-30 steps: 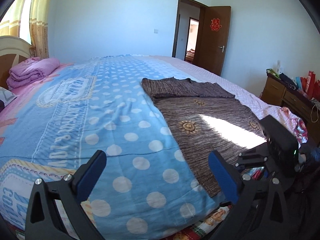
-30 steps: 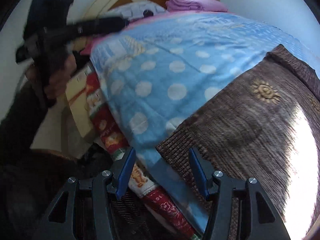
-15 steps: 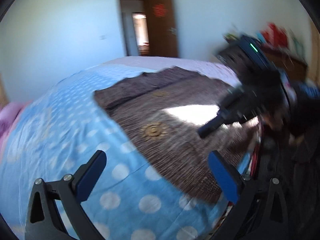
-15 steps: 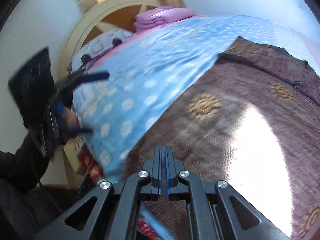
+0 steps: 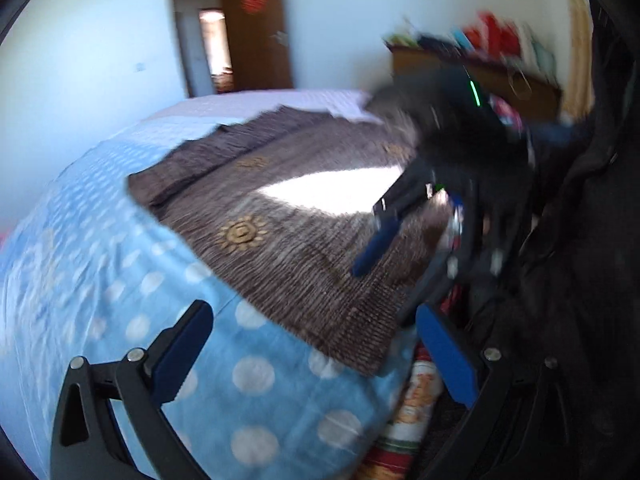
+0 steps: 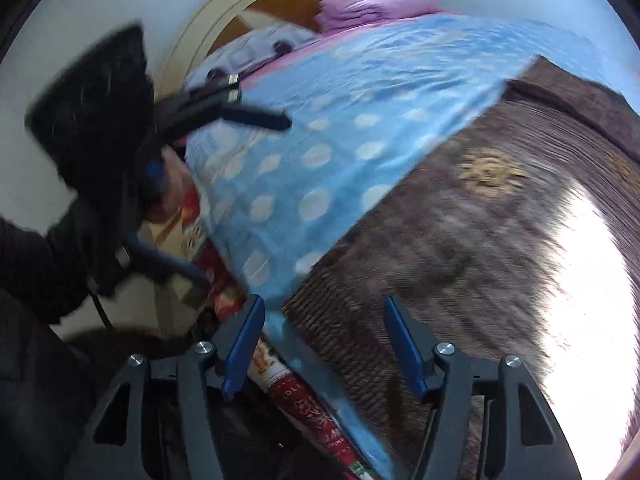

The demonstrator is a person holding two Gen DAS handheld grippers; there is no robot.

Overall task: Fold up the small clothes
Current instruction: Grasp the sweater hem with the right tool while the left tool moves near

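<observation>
While the brown garment (image 5: 288,216) lies flat on the bed (image 5: 120,280), long axis running away toward the far door, near hem hangs at the bed's edge. Right tool (image 6: 324,344) opening, nothing pinched, straddling the near corner of that hem. Left tool (image 5: 312,344) spread wide, empty, same corner just ahead between its fingers. Probably right nearer, though blur clouds it.

Bright daylight, blown-out sun patch on the brown garment (image 5: 280,240), heavy motion blur, fisheye-bent dark edges.
</observation>
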